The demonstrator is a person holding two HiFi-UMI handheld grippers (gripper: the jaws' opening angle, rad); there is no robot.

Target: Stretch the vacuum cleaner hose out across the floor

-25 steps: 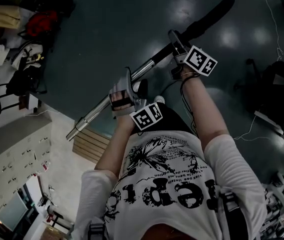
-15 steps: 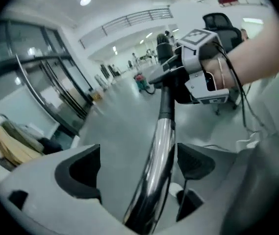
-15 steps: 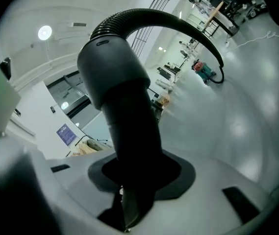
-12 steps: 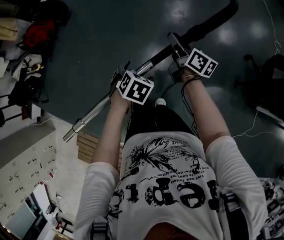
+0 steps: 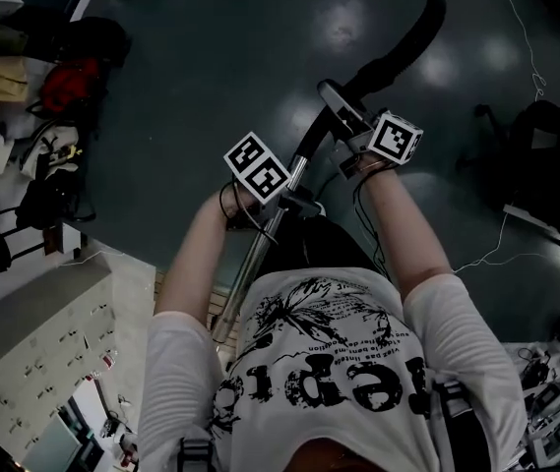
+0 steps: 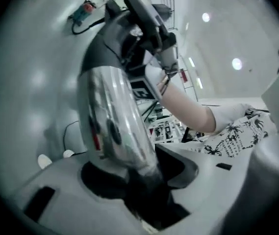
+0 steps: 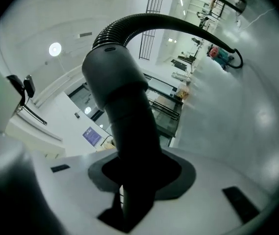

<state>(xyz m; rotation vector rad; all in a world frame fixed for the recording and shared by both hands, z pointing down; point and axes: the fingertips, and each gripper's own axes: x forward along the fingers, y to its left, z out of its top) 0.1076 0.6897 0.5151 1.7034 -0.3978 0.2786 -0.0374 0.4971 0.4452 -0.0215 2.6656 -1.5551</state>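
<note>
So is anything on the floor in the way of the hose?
Nothing visible blocks the hose: the floor around it is bare. Bags lie far left, a thin cable off to its right.

Vacuum hose (image 5: 415, 37): black, ribbed, arcing away far right over dark floor. Joins dark grey handle (image 7: 122, 97). Chrome tube (image 6: 112, 116) runs from handle, slanting near-left, raised off floor.

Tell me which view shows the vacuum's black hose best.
The right gripper view: the hose arcs away from the handle with its ribs clear. The head view shows it only as a dim dark curve. The left gripper view is filled by the metal tube; the hose isn't clearly visible there.
</note>
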